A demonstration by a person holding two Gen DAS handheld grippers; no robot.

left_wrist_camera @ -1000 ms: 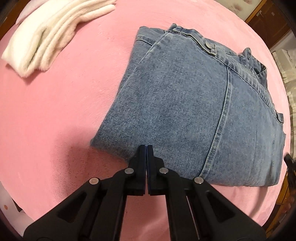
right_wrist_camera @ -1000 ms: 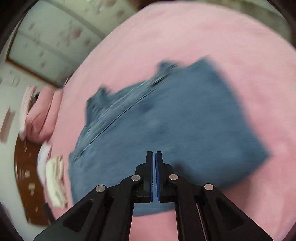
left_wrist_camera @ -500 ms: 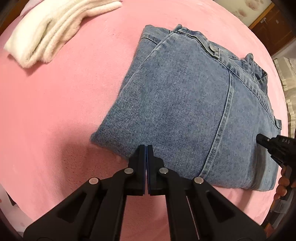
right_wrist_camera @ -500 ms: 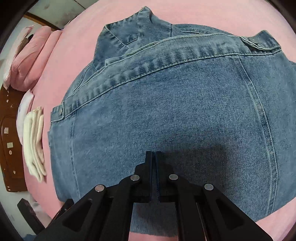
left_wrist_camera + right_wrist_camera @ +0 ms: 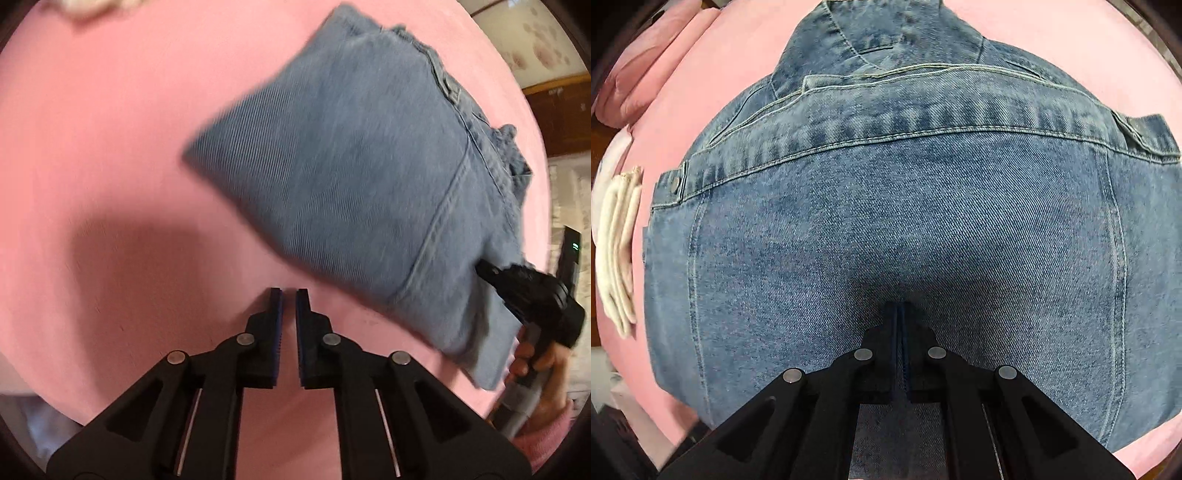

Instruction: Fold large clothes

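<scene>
Right claw, pressed together, is pinning the folded jeans; left claw is parting, empty, and should be gripping the near edge squarely.

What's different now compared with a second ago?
The right gripper came down from above onto the folded denim jacket and now presses it, fingers shut. The left gripper slid off the jacket's edge onto the pink bedspread, its jaws opening on nothing. The jacket stayed folded.

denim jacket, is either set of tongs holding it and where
Neither. Right tongs are shut, tips on the denim jacket; left tongs, opening, are over bare pink bedding.
</scene>
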